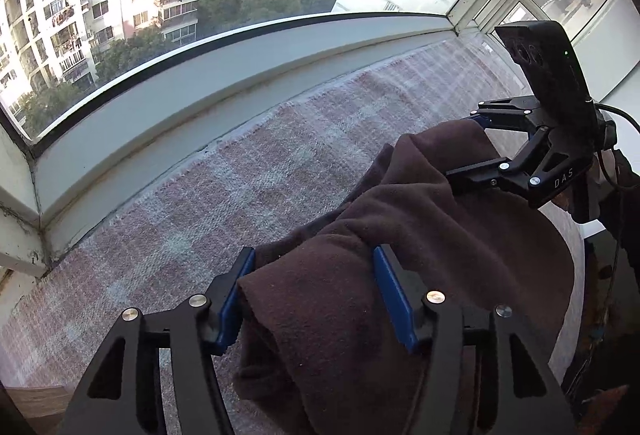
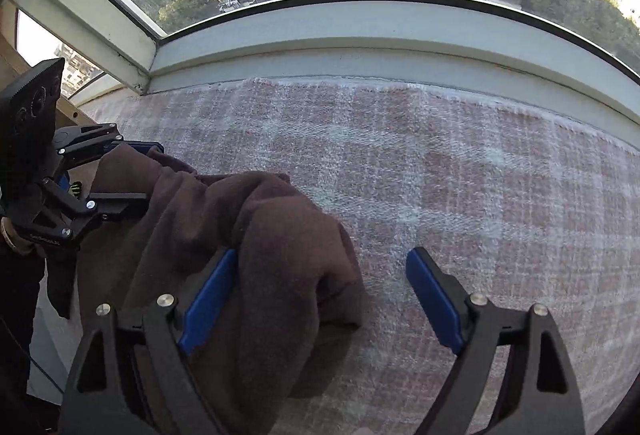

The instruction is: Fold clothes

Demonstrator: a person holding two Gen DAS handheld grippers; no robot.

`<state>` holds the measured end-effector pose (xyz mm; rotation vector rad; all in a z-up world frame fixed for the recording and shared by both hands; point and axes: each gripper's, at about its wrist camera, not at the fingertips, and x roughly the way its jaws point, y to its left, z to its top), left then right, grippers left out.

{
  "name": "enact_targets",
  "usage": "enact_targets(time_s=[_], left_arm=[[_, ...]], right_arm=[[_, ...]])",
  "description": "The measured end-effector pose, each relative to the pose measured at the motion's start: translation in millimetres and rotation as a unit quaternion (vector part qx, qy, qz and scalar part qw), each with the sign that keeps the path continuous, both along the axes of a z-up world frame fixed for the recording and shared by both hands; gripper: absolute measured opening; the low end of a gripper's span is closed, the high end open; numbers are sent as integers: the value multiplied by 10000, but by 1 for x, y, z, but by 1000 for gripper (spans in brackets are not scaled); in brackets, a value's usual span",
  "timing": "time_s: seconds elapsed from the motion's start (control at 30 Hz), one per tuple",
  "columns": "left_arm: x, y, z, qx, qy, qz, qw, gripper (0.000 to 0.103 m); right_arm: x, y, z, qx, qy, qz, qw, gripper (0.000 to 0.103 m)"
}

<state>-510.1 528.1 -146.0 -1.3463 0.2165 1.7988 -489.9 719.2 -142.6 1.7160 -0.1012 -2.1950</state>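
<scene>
Brown fleece garment (image 1: 360, 235) (one), two grippers, left gripper (image 1: 316, 299) clamping, right gripper (image 2: 324, 299) open

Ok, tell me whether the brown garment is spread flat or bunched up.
Bunched up. The brown garment sits in thick rolled folds between both grippers, heaped on the checked mat rather than lying flat.

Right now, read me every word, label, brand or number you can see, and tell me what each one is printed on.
"DAS": white letters on the black body of the right gripper, seen from the left wrist camera.
Small light lettering on the black body of the left gripper, seen from the right wrist camera: too small and blurred to read.
Nothing readable on the brown garment, the woven mat or the buildings outside.
</scene>
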Motion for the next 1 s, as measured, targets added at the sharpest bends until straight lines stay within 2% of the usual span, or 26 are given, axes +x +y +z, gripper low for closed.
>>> enact_targets(time_s=[0.17,0.2,0.27,0.3,0.43,0.5,0.63,0.77,0.83,0.87,0.9,0.93,0.97,1.0], left_arm=[[0,1,0,32,-31,-15,10000,55],[1,1,1,25,-18,-28,10000,54],[1,1,1,38,-8,-52,10000,52],[1,1,1,50,-12,-58,10000,51],[2,0,3,116,-5,-77,9999,46],[6,1,6,72,136,-136,9998,43],[13,3,12,25,336,-222,9992,38],[16,1,15,55,413,-299,9987,36],[11,0,11,47,358,-260,9990,37],[8,-1,9,43,331,-240,9992,42],[5,-1,8,39,303,-220,9993,54],[2,-2,6,35,276,-201,9994,60],[0,-1,3,44,253,-223,9994,65],[-2,-2,1,119,187,-241,9995,63]], right_arm=[[-1,-9,-1,59,-57,70,9999,86],[-1,-9,-1,-6,-77,107,9999,82],[-1,-10,0,-235,-121,169,9995,61],[0,-9,1,-371,-154,186,9990,55],[3,-8,2,-496,-76,274,9984,49],[7,-9,8,-405,72,370,9985,45],[22,-21,24,148,540,808,9952,40],[34,-22,36,223,761,976,9921,36],[35,-20,34,231,745,1009,9918,36],[33,-19,31,202,692,982,9926,36],[31,-17,27,152,636,950,9933,36],[29,-16,24,102,580,919,9940,36],[27,-14,22,58,539,904,9944,36],[25,-14,20,23,517,896,9946,36]])
